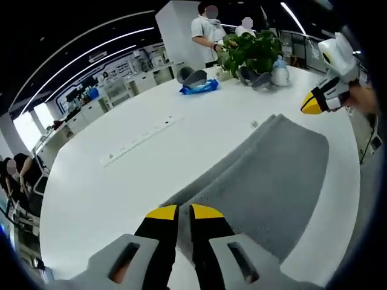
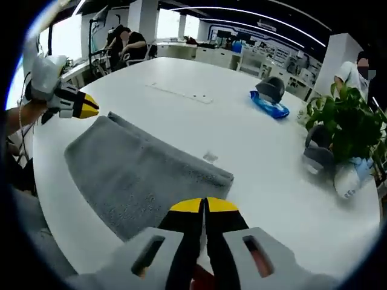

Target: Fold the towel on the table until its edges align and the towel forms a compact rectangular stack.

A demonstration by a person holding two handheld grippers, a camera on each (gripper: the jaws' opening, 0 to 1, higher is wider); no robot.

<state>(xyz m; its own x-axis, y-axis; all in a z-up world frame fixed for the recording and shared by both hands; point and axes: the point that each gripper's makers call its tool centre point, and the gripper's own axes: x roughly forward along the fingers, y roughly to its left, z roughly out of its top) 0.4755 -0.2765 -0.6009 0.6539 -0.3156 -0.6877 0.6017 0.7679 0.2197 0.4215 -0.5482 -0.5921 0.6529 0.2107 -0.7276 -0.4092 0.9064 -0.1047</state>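
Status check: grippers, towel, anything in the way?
Both grippers, left and right, shut and empty above the table. Towel folded, lying flat. Nothing on it.

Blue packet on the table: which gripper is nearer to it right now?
Hard to call. The blue packet lies far across the table from both. The left gripper and the right gripper, both shut, sit at opposite ends of the grey towel.

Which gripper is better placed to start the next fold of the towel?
Probably left: the left gripper sits shut right at the grey towel's edge. The right gripper hangs over bare table just past it.
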